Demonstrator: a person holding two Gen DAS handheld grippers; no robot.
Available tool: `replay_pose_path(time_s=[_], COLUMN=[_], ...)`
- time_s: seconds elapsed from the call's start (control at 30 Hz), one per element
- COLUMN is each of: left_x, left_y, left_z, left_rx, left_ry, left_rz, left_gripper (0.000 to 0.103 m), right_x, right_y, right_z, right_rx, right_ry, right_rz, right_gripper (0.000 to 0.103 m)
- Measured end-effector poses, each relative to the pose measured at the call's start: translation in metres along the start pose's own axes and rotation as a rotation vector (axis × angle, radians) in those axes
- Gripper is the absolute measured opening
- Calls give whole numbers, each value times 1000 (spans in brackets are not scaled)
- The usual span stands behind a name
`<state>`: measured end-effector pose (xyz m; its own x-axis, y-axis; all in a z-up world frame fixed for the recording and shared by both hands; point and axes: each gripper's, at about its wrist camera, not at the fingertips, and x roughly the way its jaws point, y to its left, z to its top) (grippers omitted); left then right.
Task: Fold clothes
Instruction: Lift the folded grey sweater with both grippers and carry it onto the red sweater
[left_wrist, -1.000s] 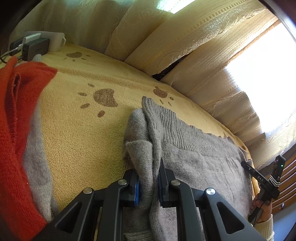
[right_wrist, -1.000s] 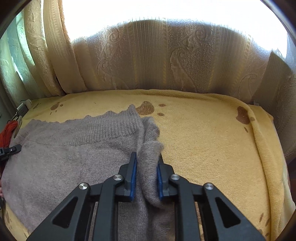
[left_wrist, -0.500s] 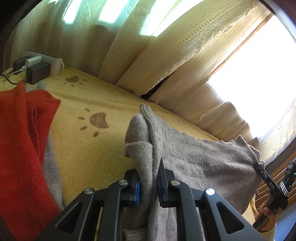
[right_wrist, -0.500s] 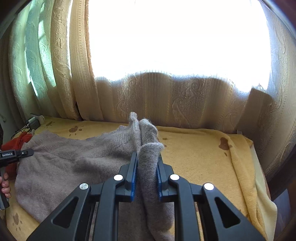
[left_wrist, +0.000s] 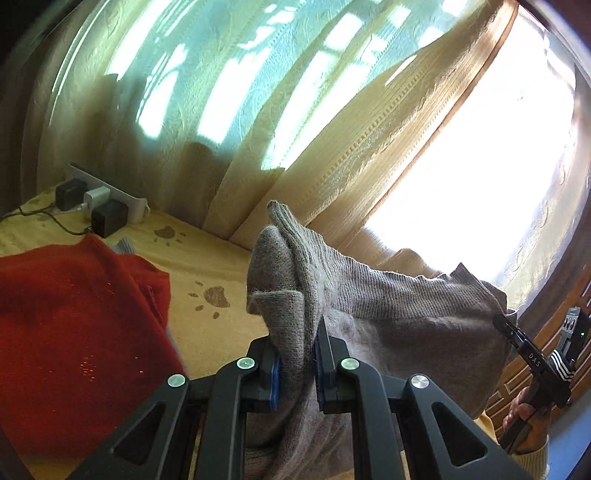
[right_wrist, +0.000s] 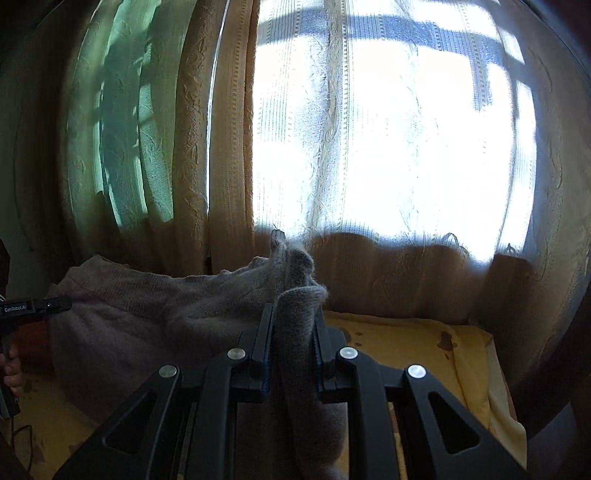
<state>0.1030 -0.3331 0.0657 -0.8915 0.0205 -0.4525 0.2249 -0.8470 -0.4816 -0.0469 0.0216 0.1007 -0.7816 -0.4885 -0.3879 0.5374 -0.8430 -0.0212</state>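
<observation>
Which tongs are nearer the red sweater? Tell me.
Left. The left tongs, shut on the grey sweater, are right beside the red sweater. The right tongs grip the grey sweater's far corner, across its whole width from the red one.

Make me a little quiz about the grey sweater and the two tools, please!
1. True or false: both the left tool and the right tool are pinching the grey sweater.
2. What colour is the garment lying left of the sweater in the left wrist view? A) blue B) red C) green
3. Fill in: the yellow blanket has brown ____ prints on it.

Key: 1 true; 2 B; 3 paw.
</observation>
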Motion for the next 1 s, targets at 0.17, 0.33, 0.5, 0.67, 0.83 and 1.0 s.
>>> replay_pose_path(time_s=[0.17, 0.33, 0.5, 0.67, 0.83, 1.0], left_x=[-78, -161, -227, -257, -253, -219], left_y=[38, 91, 146, 200, 263, 334], left_z=[15, 24, 31, 32, 28, 12], left_rx=[-9, -19, -63, -133, -227, -329], left_ry=[-87, -185, -243, -236, -170, -31], left_rz=[62, 192, 341, 473, 584, 714], left_gripper=[15, 15, 15, 15, 15, 15], right_x=[1, 21, 49, 81, 135, 204], right_y=[63, 142, 234, 319, 375, 398], right_z=[17, 31, 38, 40, 36, 8], right_rx=[-54, -104, -142, -160, -152, -150], right_ry=[-31, -48, -44, -29, 44, 194], right_rz=[95, 230, 392, 521, 556, 501], right_gripper=[19, 19, 19, 19, 19, 19])
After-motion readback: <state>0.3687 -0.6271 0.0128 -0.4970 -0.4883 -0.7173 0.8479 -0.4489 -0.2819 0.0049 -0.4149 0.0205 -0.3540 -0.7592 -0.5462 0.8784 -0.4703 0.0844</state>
